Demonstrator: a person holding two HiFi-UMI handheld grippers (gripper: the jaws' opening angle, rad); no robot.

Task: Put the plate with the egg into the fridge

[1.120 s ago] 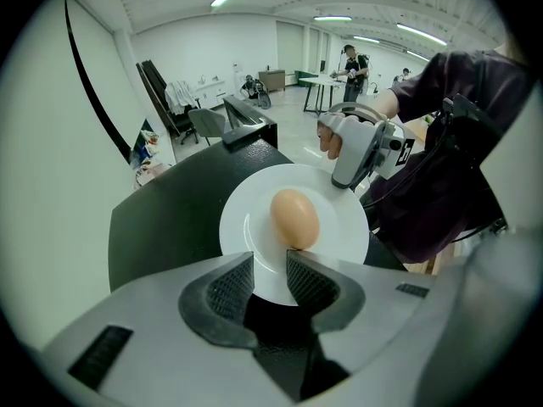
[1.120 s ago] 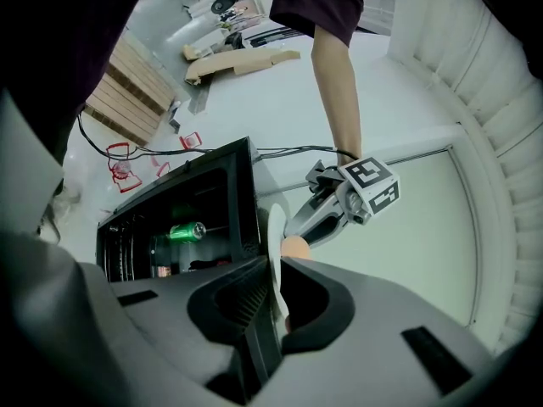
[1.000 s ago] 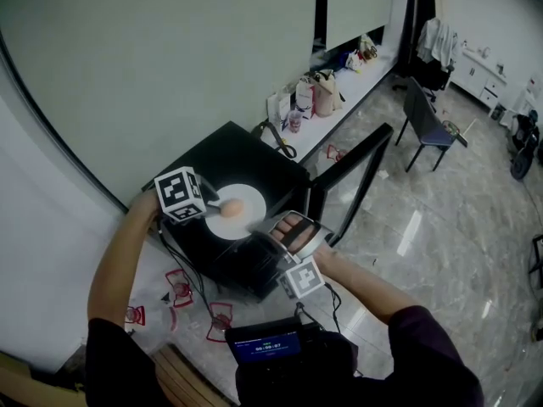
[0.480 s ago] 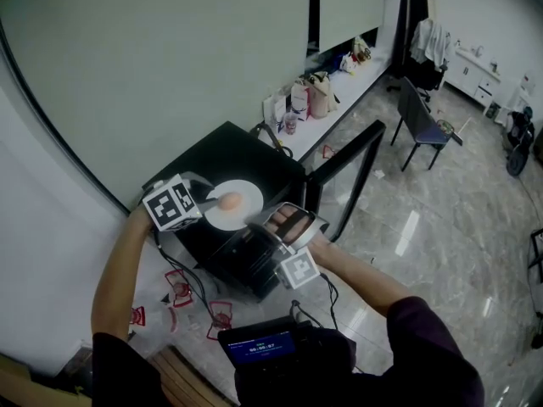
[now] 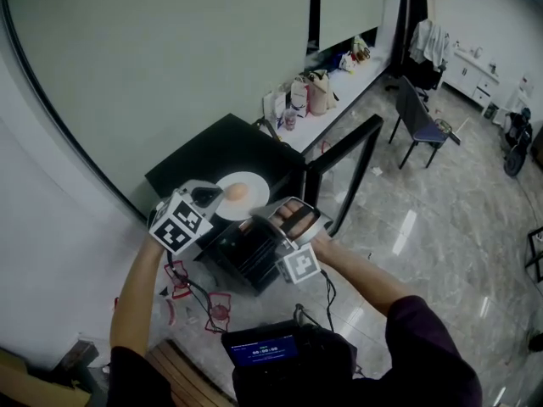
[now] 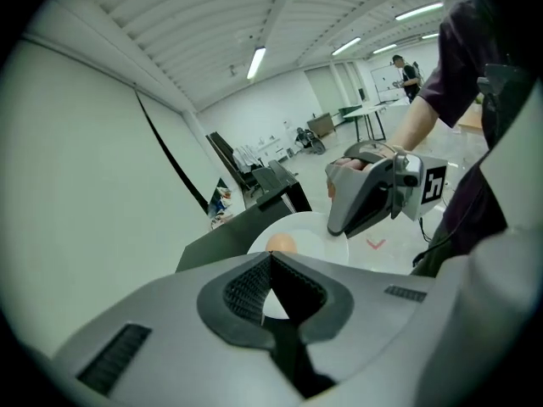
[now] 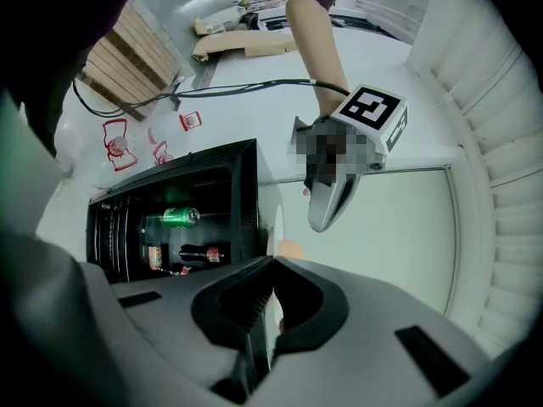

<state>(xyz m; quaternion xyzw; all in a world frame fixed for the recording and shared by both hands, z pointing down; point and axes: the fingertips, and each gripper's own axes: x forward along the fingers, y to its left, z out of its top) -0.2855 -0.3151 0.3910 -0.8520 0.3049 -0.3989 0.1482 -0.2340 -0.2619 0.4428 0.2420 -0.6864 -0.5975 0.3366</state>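
1. The plate [image 5: 252, 185] with the egg [image 5: 237, 192] is seen on top of the black fridge [image 5: 212, 153], at its near edge.
2. The plate's rim is clenched at 5 o'clock by the right claw [image 7: 271, 265].
3. The left claw [image 6: 270, 259] is held clenched and empty at the plate's 8 o'clock.
4. The fridge door [image 5: 344, 172] is seen open at 3 o'clock.

1. A plain pale wall [image 5: 170, 58] fills the left side, split by a dark vertical strip [image 5: 315, 11].
2. The floor [image 5: 424, 253] is glossy grey stone with bright reflections.
3. A low white ledge [image 5: 349, 98] runs along the wall and carries bags [image 5: 318, 91].
4. A dark chair [image 5: 420, 113] stands nearby, with white cabinets [image 5: 479, 70] beyond it.
5. Strip lights [image 6: 257, 62] shine from a ribbed white ceiling [image 6: 187, 24].
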